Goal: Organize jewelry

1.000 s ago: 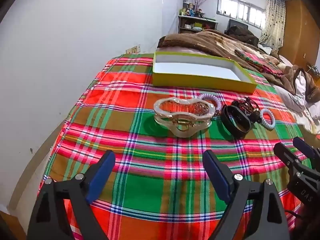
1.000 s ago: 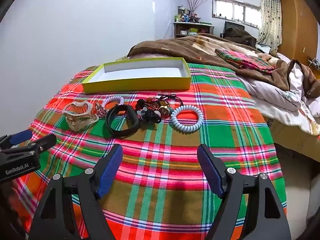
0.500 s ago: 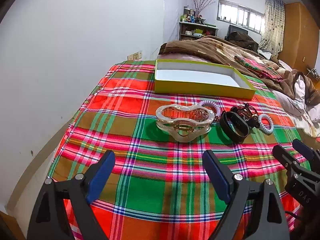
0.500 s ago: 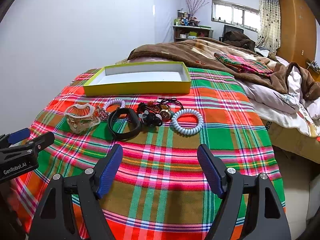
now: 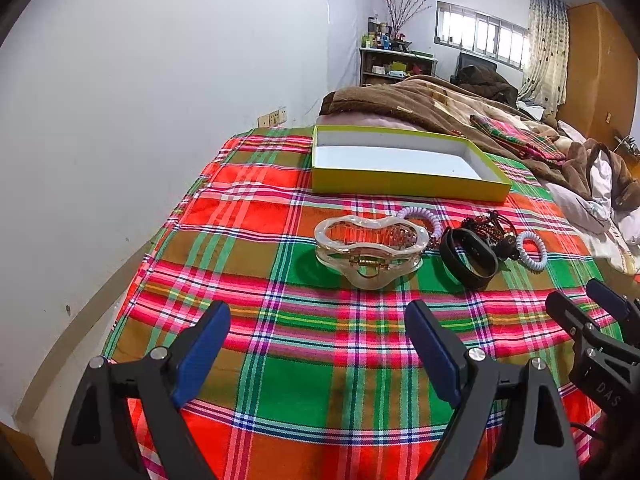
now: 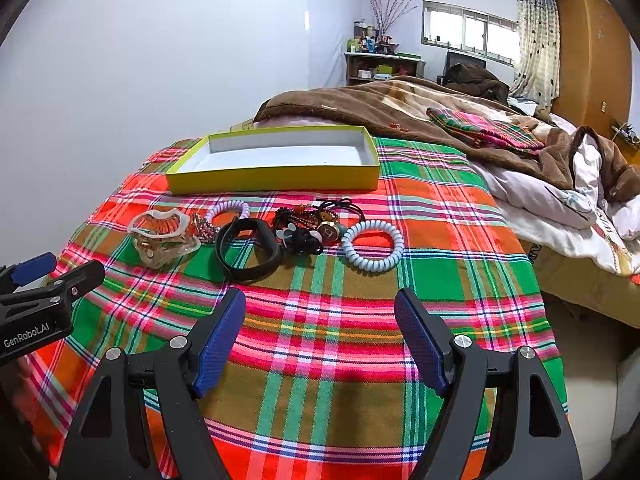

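Observation:
On the plaid bedspread lies a row of jewelry in front of an empty yellow box (image 5: 404,184) (image 6: 276,179). From left to right: a clear hair claw (image 5: 368,250) (image 6: 162,236), a pink spiral band (image 6: 228,210), a black wristband (image 5: 468,258) (image 6: 248,250), a dark heap of beads and hair ties (image 6: 316,226), and a pale blue spiral band (image 6: 372,246). My left gripper (image 5: 316,350) hangs open a little short of the claw. My right gripper (image 6: 320,336) is open too, short of the wristband and the blue band. Neither holds anything.
A white wall runs close along the bed's left side. Brown blankets (image 6: 400,108) and white bedding (image 6: 560,200) pile up behind and to the right of the box. The bed's right edge drops to the floor (image 6: 584,344). Shelves and a window stand at the far end.
Both views have tilted upward and pulled back a little, so the jewelry sits slightly farther off. Both grippers stay open and the objects have not moved.

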{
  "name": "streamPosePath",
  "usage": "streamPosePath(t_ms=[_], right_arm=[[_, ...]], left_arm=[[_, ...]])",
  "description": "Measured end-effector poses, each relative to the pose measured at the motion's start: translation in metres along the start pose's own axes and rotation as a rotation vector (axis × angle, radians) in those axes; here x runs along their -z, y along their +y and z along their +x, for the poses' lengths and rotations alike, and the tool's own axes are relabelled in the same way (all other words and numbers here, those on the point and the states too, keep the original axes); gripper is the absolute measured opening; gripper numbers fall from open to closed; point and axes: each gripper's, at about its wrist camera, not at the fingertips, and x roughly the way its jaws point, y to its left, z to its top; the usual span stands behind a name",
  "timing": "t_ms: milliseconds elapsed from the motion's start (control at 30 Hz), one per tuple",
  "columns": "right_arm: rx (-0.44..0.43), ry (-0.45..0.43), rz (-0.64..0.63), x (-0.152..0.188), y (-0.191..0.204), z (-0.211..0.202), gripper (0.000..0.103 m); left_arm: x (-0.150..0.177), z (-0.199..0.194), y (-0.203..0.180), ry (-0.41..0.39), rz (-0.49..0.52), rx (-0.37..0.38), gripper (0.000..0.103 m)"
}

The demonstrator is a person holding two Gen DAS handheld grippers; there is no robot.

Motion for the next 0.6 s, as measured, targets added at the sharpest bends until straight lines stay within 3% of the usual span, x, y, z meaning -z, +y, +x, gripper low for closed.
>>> streamPosePath(t_ms=[600], right_arm=[[-0.004,-0.008,0.004,-0.0006,0.0001,-0.0043,0.077]], left_arm=[[0.0001,-0.0056,-0.0004,-0.005,-0.002,0.0,0.09]])
